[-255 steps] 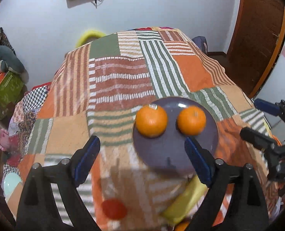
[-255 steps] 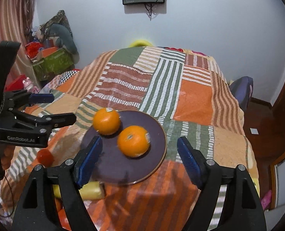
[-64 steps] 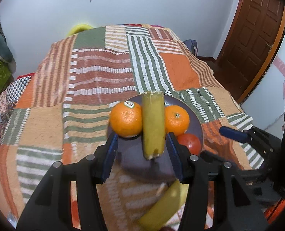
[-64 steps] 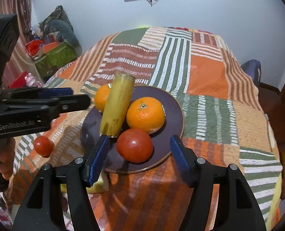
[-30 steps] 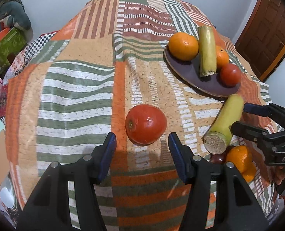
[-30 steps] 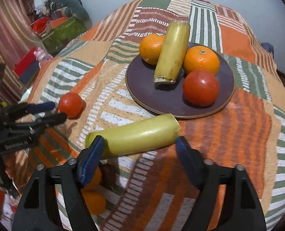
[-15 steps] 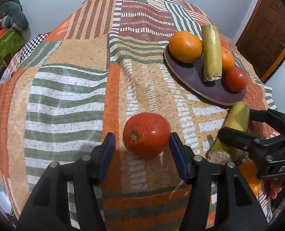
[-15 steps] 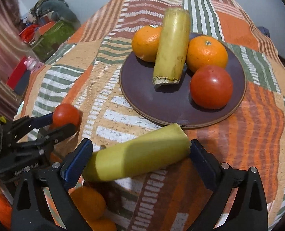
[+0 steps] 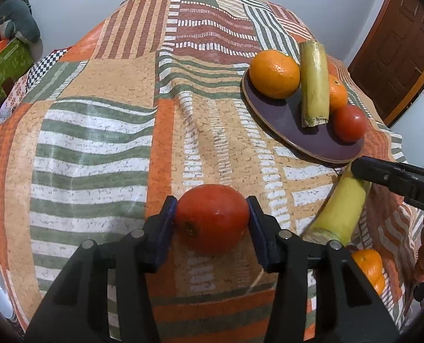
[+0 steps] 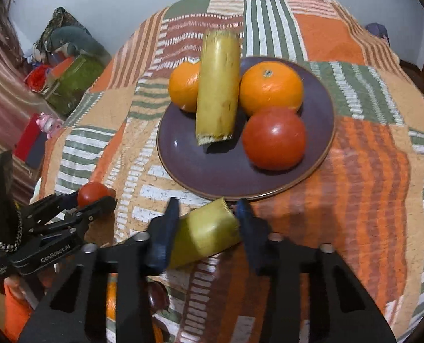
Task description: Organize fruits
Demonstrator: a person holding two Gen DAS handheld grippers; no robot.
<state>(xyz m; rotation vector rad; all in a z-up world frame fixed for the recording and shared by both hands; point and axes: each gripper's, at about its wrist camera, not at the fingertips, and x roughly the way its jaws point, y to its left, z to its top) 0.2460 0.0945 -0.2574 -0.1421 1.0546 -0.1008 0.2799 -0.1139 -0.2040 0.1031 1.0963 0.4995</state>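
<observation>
My left gripper (image 9: 212, 218) is shut on a red tomato (image 9: 212, 217) low over the striped cloth; the tomato also shows in the right wrist view (image 10: 93, 193). My right gripper (image 10: 207, 228) is shut on a yellow-green cane piece (image 10: 207, 233), just in front of the purple plate (image 10: 212, 168). The cane piece also shows in the left wrist view (image 9: 340, 208). The plate holds two oranges (image 10: 270, 87), a second cane piece (image 10: 217, 88) and another tomato (image 10: 273, 138).
More oranges (image 9: 368, 265) and a dark fruit (image 10: 157, 297) lie at the near table edge under the grippers. The patchwork cloth (image 9: 97, 143) covers the table. Bags and boxes (image 10: 69, 74) sit on the floor to the left; a brown door (image 9: 395, 57) is at right.
My left gripper has closed in on the red tomato. My right gripper has closed on the cane piece, which now points end-on toward the plate.
</observation>
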